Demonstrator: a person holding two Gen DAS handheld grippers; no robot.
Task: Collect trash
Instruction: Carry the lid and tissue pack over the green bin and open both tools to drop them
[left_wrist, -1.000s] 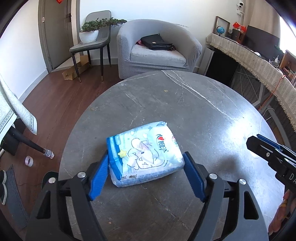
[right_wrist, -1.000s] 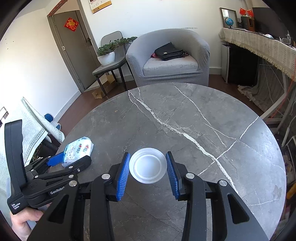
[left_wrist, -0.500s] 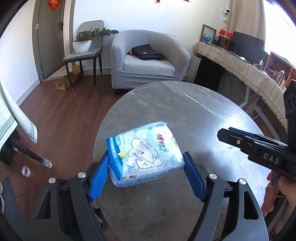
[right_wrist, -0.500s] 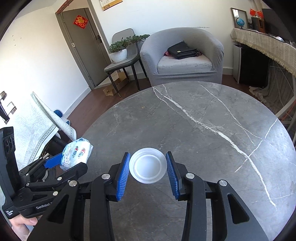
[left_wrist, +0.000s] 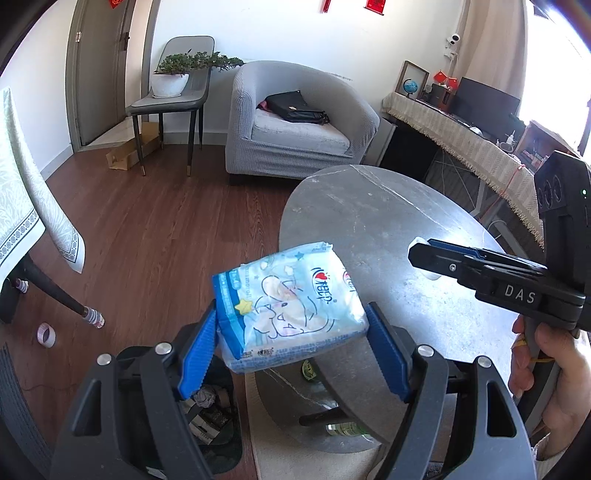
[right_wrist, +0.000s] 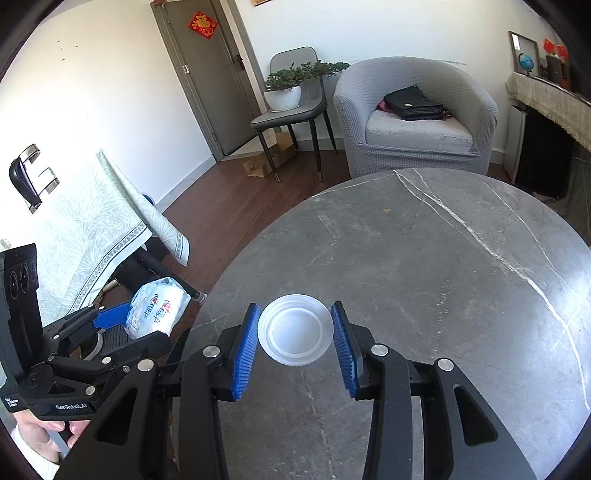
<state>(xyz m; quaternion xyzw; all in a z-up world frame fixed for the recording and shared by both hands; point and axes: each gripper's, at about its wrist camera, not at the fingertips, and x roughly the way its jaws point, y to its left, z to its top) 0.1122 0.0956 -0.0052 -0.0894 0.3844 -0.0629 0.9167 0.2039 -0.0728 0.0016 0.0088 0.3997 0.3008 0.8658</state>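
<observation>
My left gripper (left_wrist: 291, 328) is shut on a blue-and-white tissue pack (left_wrist: 291, 306) and holds it in the air past the left edge of the round grey marble table (left_wrist: 369, 221). Below it on the floor stands a dark trash bin (left_wrist: 218, 410) with crumpled rubbish inside. The pack also shows in the right wrist view (right_wrist: 159, 312). My right gripper (right_wrist: 295, 341) is shut on a white plastic lid (right_wrist: 294, 339) and holds it above the table (right_wrist: 424, 266) near its left edge. The right gripper shows side-on in the left wrist view (left_wrist: 436, 254).
A grey armchair (left_wrist: 295, 129) with a black bag stands behind the table. A chair with a potted plant (left_wrist: 173, 81) is by the door. A cloth-covered table (right_wrist: 74, 229) stands to the left. A tape roll (left_wrist: 46, 334) lies on the wooden floor.
My left gripper has carried the tissue pack left, off the table, to above the bin. My right gripper has moved left with the lid towards the table's left edge.
</observation>
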